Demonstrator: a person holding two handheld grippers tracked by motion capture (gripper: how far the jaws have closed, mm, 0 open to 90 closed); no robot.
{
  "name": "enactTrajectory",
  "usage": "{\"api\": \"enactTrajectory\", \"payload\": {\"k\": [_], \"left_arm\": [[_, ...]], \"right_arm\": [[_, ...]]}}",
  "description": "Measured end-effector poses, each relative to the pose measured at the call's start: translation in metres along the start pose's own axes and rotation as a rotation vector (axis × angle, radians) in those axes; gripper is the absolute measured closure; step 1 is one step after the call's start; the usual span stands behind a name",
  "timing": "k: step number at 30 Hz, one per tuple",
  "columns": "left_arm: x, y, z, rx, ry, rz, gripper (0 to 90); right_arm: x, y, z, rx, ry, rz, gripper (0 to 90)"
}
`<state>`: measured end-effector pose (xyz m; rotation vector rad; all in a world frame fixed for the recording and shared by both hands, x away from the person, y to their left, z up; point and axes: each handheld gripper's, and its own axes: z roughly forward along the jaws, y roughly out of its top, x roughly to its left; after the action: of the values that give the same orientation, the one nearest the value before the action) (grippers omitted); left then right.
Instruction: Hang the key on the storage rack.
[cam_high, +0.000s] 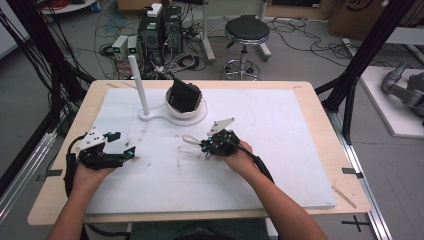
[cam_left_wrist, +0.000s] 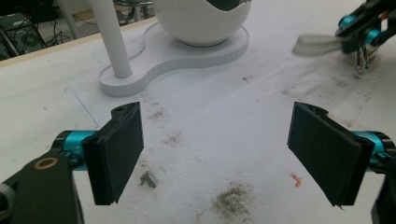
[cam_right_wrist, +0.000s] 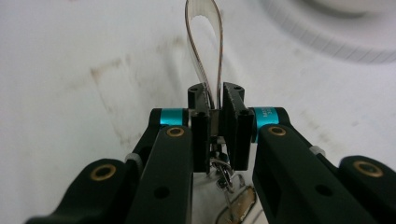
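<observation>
My right gripper (cam_high: 205, 145) (cam_right_wrist: 215, 100) is shut on a white strap loop (cam_right_wrist: 204, 32) near the middle of the white mat. The loop (cam_high: 190, 139) sticks out past the pads toward the left. A metal clasp with a key (cam_right_wrist: 224, 175) hangs below the jaws. The left gripper view shows the same strap (cam_left_wrist: 317, 44) and the right gripper (cam_left_wrist: 359, 28) at the upper right. My left gripper (cam_high: 124, 143) (cam_left_wrist: 217, 154) rests at the mat's left side, open, with bare mat between its pads.
A white stand sits at the back centre: a flat base (cam_high: 155, 118) (cam_left_wrist: 154, 74), an upright post (cam_high: 138, 82) (cam_left_wrist: 112, 42) and a bowl (cam_high: 185, 111) (cam_left_wrist: 201, 21) holding a black object (cam_high: 184, 95). The mat (cam_high: 280, 150) is smudged with dirt.
</observation>
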<state>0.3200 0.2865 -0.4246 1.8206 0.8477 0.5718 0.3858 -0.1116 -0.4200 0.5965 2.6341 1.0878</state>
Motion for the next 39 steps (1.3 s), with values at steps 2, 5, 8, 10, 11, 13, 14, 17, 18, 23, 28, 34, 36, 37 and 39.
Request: {"api": "enactTrajectory", "payload": {"k": [2, 5, 8, 10, 11, 13, 14, 17, 18, 23, 28, 34, 36, 37, 39], "left_arm": [[0.0, 0.0, 0.0, -0.001, 0.001, -0.001, 18.5], [0.0, 0.0, -0.001, 0.0, 0.004, -0.003, 18.4], [-0.001, 0.0, -0.002, -0.002, 0.004, -0.005, 18.4], [-0.001, 0.0, -0.002, -0.004, 0.006, -0.003, 18.5], [0.0, 0.0, -0.002, -0.004, 0.008, -0.002, 18.4], [0.0, 0.0, -0.002, -0.005, 0.007, -0.004, 18.4], [0.0, 0.0, -0.002, -0.004, 0.007, -0.003, 18.4], [0.0, 0.0, -0.003, -0.001, 0.006, -0.002, 18.5], [0.0, 0.0, -0.003, -0.004, 0.007, -0.006, 18.4], [-0.001, 0.001, -0.001, -0.004, 0.003, -0.001, 18.4], [-0.002, 0.001, -0.001, -0.002, 0.001, 0.0, 18.5], [-0.002, -0.001, -0.004, -0.002, 0.005, -0.003, 18.4], [-0.002, -0.001, -0.005, -0.001, 0.005, -0.005, 18.4], [-0.002, -0.001, -0.006, -0.002, 0.007, -0.005, 18.4], [-0.002, -0.002, -0.007, 0.0, 0.01, -0.007, 18.5]], "right_arm": [[-0.003, 0.004, -0.008, -0.052, -0.013, 0.005, 82.9], [-0.008, 0.012, -0.02, -0.129, -0.029, 0.043, 82.9], [-0.008, 0.017, -0.024, -0.134, -0.04, 0.04, 82.9], [-0.01, 0.023, -0.03, -0.16, -0.045, 0.033, 82.9], [-0.01, 0.026, -0.032, -0.171, -0.05, 0.035, 82.9], [-0.012, 0.034, -0.037, -0.186, -0.058, 0.027, 82.9], [-0.013, 0.038, -0.039, -0.207, -0.065, 0.024, 82.9], [-0.015, 0.047, -0.044, -0.229, -0.072, 0.019, 82.9], [-0.016, 0.051, -0.045, -0.243, -0.079, 0.014, 82.9], [-0.017, 0.066, -0.049, -0.273, -0.092, 0.007, 82.9], [-0.017, 0.084, -0.048, -0.296, -0.101, -0.015, 82.9], [-0.016, 0.102, -0.04, -0.297, -0.108, -0.042, 82.9], [-0.016, 0.109, -0.038, -0.304, -0.105, -0.047, 82.9], [-0.016, 0.111, -0.037, -0.304, -0.105, -0.047, 82.9], [-0.016, 0.118, -0.035, -0.296, -0.103, -0.052, 82.9]]}}
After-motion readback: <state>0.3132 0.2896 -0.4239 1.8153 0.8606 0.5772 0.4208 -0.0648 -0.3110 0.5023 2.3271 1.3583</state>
